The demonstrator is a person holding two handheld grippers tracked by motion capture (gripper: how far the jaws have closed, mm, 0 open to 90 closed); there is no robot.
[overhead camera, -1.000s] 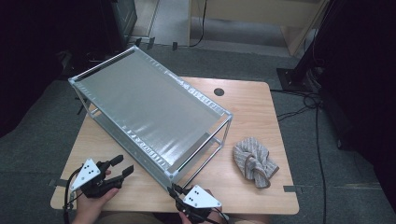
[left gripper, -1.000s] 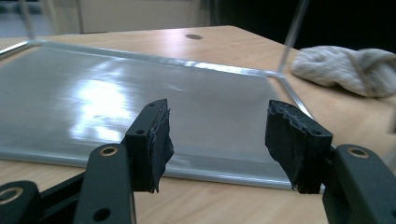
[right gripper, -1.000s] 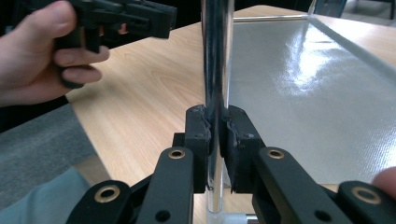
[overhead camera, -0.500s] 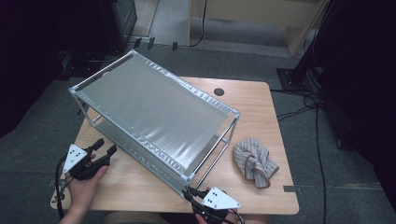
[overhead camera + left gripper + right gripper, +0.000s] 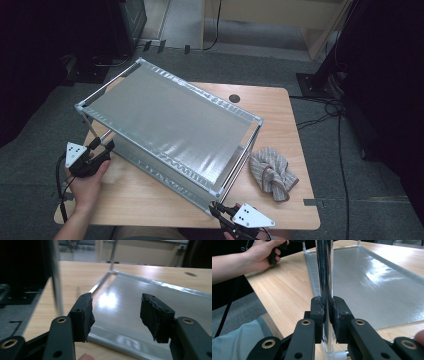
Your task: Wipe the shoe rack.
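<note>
Fingers [image 5: 321, 312] of the right gripper [image 5: 226, 216] are clamped on a chrome corner post [image 5: 325, 267] of the metal shelf rack [image 5: 170, 125], at the rack's corner nearest the person. The left gripper [image 5: 103, 146] stands at the rack's left end, beside another post [image 5: 56, 282]; its fingers [image 5: 83, 315] have just been closing a little yet stand apart with nothing between them. The rack sits askew on the table [image 5: 285, 115], with a crumpled cloth [image 5: 272, 172] just right of it. It looks stiff, fairly light and probably slick on its polished tubes, so the posts near the lower shelf are the sound places to grip.
</note>
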